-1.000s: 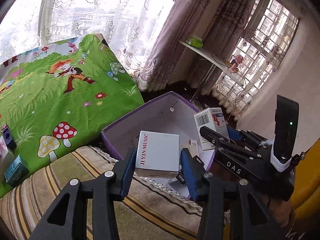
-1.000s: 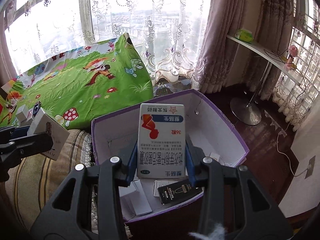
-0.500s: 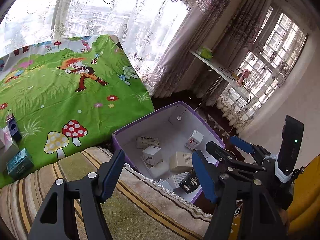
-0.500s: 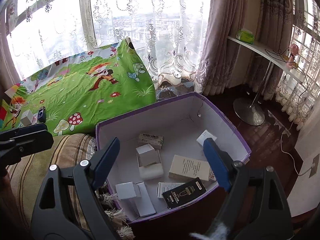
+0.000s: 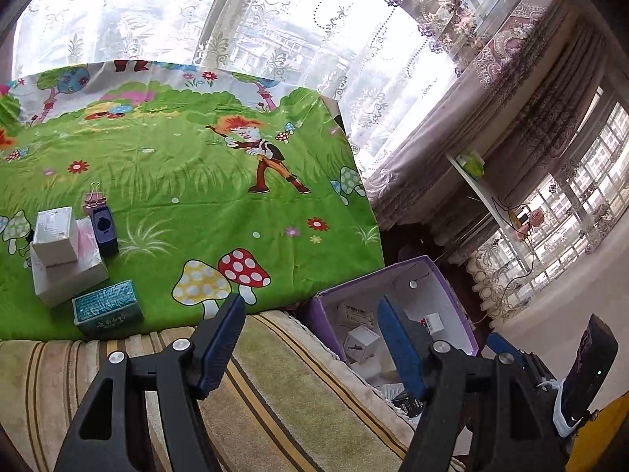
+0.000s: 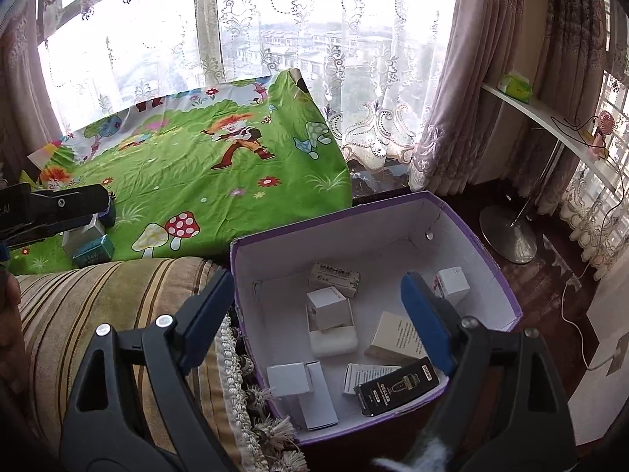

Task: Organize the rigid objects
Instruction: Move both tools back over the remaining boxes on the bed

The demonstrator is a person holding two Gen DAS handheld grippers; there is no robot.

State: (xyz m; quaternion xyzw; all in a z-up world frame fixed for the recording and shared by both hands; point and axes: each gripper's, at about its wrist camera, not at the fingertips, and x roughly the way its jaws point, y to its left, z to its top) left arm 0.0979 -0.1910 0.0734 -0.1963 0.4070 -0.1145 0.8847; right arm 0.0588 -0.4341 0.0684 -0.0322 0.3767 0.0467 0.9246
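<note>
A purple box (image 6: 483, 236) with a white inside holds several small cartons, among them a black one (image 6: 397, 387) at its near edge. It also shows in the left wrist view (image 5: 452, 287). My right gripper (image 6: 314, 314) is open and empty above the box's near left part. My left gripper (image 5: 310, 338) is open and empty over the striped cushion (image 5: 275, 393). On the green cartoon cloth (image 5: 196, 196) stand a teal box (image 5: 106, 308), stacked white boxes (image 5: 59, 251) and a dark blue box (image 5: 104, 232).
The striped cushion (image 6: 98, 295) with a fringed edge lies left of the box. Lace curtains and a window stand behind. A white shelf (image 6: 550, 118) and a stand base (image 6: 507, 236) are on the dark floor at right.
Both grippers opened and let go of their cartons, which dropped into the purple box. The left gripper then swung left toward the green cloth; the right gripper backed off a little.
</note>
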